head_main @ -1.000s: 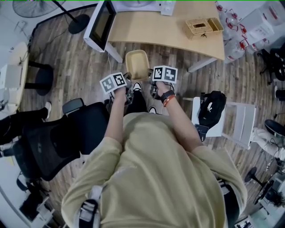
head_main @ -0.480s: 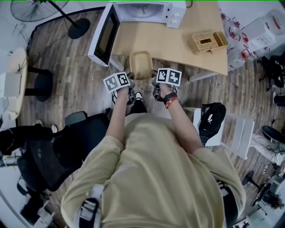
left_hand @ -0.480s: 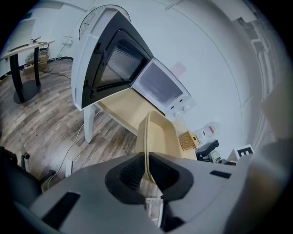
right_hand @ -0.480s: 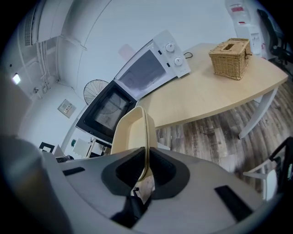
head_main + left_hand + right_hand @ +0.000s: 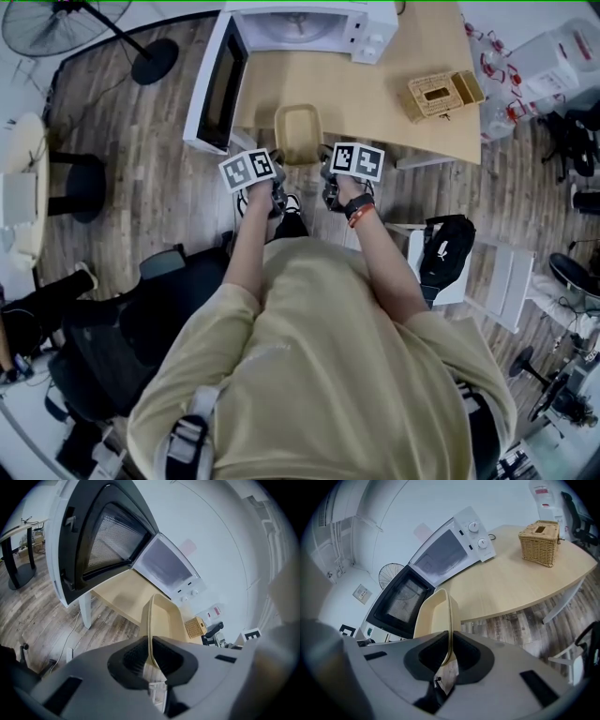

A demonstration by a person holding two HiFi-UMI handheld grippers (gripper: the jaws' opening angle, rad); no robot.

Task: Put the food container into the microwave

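Observation:
A beige food container (image 5: 297, 134) hangs in the air at the near edge of the wooden table (image 5: 412, 131), held from both sides. My left gripper (image 5: 274, 192) is shut on its left rim, which runs between the jaws in the left gripper view as a thin edge of the container (image 5: 159, 620). My right gripper (image 5: 325, 190) is shut on the right rim of the container (image 5: 436, 616). The white microwave (image 5: 309, 23) stands at the table's far left with its door (image 5: 217, 89) swung open toward me; its dark cavity (image 5: 119, 541) faces the container.
A wicker box (image 5: 441, 92) sits on the table to the right. A black office chair (image 5: 141, 328) is at my left, a white chair with a black bag (image 5: 445, 248) at my right. A fan base (image 5: 155, 61) stands on the wooden floor.
I have stepped closer to the table: the microwave and table came further into view, and the container held by both grippers now reaches the table's near edge.

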